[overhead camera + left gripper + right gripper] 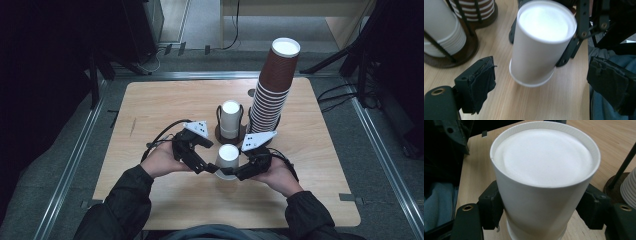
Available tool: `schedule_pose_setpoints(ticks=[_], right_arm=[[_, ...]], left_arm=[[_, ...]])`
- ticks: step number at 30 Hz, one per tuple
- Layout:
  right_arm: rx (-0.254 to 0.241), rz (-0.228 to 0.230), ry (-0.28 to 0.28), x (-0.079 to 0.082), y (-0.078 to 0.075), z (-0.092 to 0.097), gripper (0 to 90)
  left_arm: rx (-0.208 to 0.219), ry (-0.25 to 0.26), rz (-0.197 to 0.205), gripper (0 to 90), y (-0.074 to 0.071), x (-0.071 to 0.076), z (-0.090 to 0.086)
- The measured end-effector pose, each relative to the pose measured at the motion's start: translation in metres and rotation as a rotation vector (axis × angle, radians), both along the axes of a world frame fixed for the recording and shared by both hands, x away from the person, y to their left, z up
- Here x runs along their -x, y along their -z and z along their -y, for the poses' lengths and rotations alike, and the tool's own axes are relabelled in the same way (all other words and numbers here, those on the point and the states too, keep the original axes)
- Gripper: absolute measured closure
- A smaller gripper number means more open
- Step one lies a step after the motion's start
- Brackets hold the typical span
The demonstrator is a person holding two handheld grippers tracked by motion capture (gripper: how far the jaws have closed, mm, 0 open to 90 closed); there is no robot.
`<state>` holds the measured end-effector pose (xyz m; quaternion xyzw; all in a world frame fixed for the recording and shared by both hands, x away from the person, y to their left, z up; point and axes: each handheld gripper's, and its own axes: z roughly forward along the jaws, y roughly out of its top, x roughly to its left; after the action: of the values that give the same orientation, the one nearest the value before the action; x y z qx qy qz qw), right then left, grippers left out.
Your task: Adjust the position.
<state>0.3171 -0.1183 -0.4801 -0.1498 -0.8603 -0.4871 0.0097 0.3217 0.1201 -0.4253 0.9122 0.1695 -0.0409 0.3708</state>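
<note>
The right gripper [541,217] pinches the white cup [228,159], just before the brown holder [230,134]; left gripper [549,82] is spread. Squeeze gently, keeping it upright.

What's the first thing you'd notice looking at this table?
The tall brown cup stack towering at the table's far right. In front of it, the right gripper clamps an upside-down white cup near the table's front middle, while the left gripper stands open beside it.
</note>
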Motion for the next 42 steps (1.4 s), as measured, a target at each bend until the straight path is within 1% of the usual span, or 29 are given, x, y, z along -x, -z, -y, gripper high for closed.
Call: schedule_pose_setpoints(ticks=[1,2,3,4,6,9,10,11,12,14,17,18,20,23,25,26,28,31,35,37,38,39,40,42], right_arm=[[-0.001,-0.002,0.003,0.000,0.000,0.001,30.7],[-0.006,0.005,0.005,0.000,0.000,0.002,30.7],[-0.011,0.000,0.005,0.001,-0.001,0.003,30.7],[-0.014,0.000,0.008,0.001,-0.001,0.003,30.7],[-0.020,0.003,0.008,0.001,-0.002,0.004,30.7],[-0.025,0.003,0.011,0.001,-0.002,0.005,30.7],[-0.028,0.003,0.012,0.000,-0.002,0.005,30.7],[-0.031,0.004,0.013,0.000,-0.002,0.006,30.7],[-0.038,0.002,0.014,0.000,-0.002,0.006,30.7],[-0.048,0.005,0.014,0.000,-0.003,0.006,30.7],[-0.066,0.008,0.018,0.000,-0.004,0.008,30.7],[-0.074,0.004,0.017,0.000,-0.004,0.008,30.7],[-0.091,0.004,0.014,0.000,-0.005,0.009,30.6],[-0.123,0.007,0.009,0.001,-0.006,0.009,30.5],[-0.147,0.008,0.009,0.001,-0.007,0.010,30.6],[-0.164,0.006,0.010,0.001,-0.008,0.010,30.5],[-0.189,0.000,0.012,0.000,-0.008,0.011,30.6],[-0.213,-0.007,0.009,0.000,-0.009,0.012,30.5],[-0.241,-0.013,-0.004,0.002,-0.009,0.010,30.6],[-0.256,-0.013,-0.012,0.002,-0.008,0.008,30.6],[-0.261,-0.011,-0.015,0.002,-0.009,0.008,30.6],[-0.271,-0.009,-0.016,0.003,-0.008,0.007,30.6],[-0.280,-0.009,-0.021,0.003,-0.008,0.007,30.6],[-0.294,-0.011,-0.028,0.004,-0.008,0.006,30.6]], left_arm=[[-0.006,-0.019,0.001,3.7,0.002,0.000,-0.001],[-0.009,-0.025,-0.013,0.0,0.004,0.000,-0.004],[0.000,-0.030,-0.020,0.0,0.006,0.000,-0.006],[0.006,-0.032,-0.036,0.0,0.009,0.000,-0.008],[-0.006,-0.040,-0.043,0.0,0.014,0.000,-0.010],[-0.038,-0.028,-0.028,0.0,0.021,0.001,-0.012],[-0.036,-0.030,-0.029,0.0,0.023,0.002,-0.012],[-0.051,-0.029,-0.023,0.0,0.026,0.001,-0.011],[-0.044,-0.030,-0.024,0.0,0.028,0.001,-0.010],[-0.066,-0.015,-0.019,0.0,0.031,0.000,-0.008],[-0.070,-0.006,-0.029,0.0,0.033,-0.001,-0.005],[-0.067,0.000,-0.042,0.0,0.036,-0.002,-0.003],[-0.066,0.005,-0.030,0.0,0.036,-0.002,-0.001],[-0.045,0.001,-0.026,0.0,0.037,-0.001,0.000],[-0.046,0.005,-0.019,0.0,0.037,-0.002,0.000],[-0.030,-0.002,-0.023,0.0,0.037,-0.001,0.001],[-0.028,0.008,-0.037,0.0,0.037,-0.001,0.002],[-0.042,0.023,-0.033,0.0,0.038,0.000,0.004],[-0.025,0.028,-0.032,0.0,0.038,0.001,0.007],[-0.014,0.033,-0.031,1.6,0.038,0.001,0.009],[-0.002,0.031,-0.040,1.6,0.038,0.001,0.010],[-0.003,0.040,-0.040,1.6,0.038,0.001,0.010],[0.001,0.045,-0.049,2.1,0.038,0.001,0.010],[0.009,0.054,-0.054,6.1,0.039,0.001,0.011]])
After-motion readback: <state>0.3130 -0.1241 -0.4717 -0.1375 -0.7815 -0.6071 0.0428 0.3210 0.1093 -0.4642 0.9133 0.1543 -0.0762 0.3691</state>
